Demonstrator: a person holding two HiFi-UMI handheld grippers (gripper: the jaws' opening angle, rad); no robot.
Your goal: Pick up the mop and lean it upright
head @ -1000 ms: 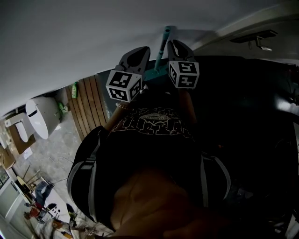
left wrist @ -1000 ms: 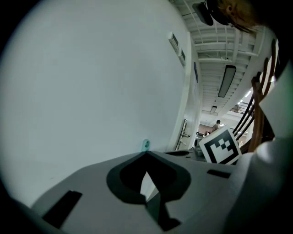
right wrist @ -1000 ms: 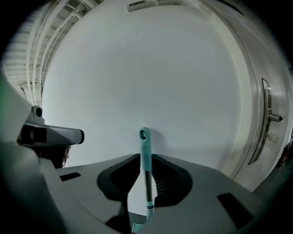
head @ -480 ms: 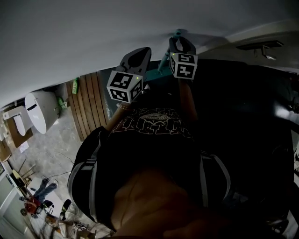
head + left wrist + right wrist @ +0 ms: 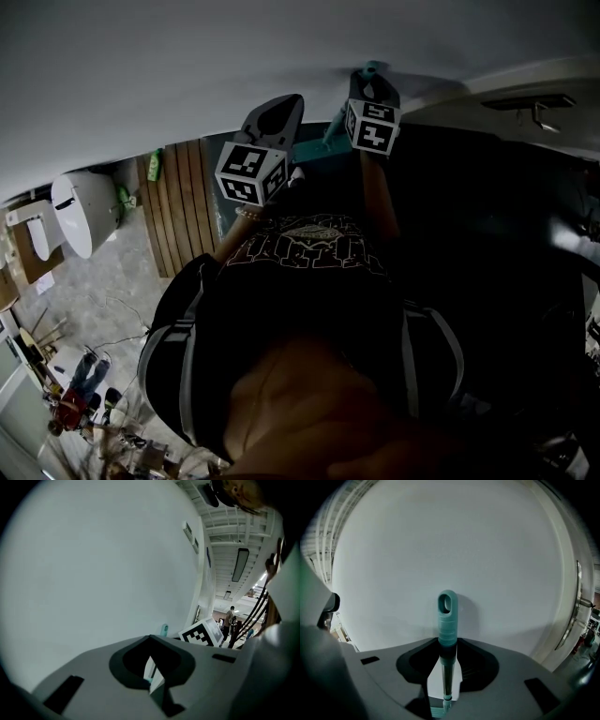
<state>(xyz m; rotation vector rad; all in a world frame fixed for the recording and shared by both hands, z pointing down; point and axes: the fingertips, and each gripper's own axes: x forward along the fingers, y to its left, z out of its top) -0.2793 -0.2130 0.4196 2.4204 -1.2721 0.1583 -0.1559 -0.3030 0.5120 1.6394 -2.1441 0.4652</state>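
The mop's handle (image 5: 447, 616) stands upright with its teal looped end against the white wall (image 5: 450, 536). My right gripper (image 5: 447, 649) is open. The thin pole runs between its jaws with wall showing on both sides of it. In the head view the right gripper (image 5: 372, 82) sits just under the handle's teal tip (image 5: 372, 67). My left gripper (image 5: 279, 108) is raised to its left, apart from the pole. A narrow gap shows between its jaws (image 5: 151, 662) with nothing in it. The mop head is hidden.
A door with a metal lever (image 5: 579, 603) stands right of the mop. Wooden slats (image 5: 183, 202) and a white toilet (image 5: 84, 214) lie on the floor at the left. The person's dark shirt (image 5: 309, 281) fills the lower head view.
The right gripper has slid up the handle to just below its teal tip. The pole's tip has shifted a little right along the wall. The left gripper has hardly moved.
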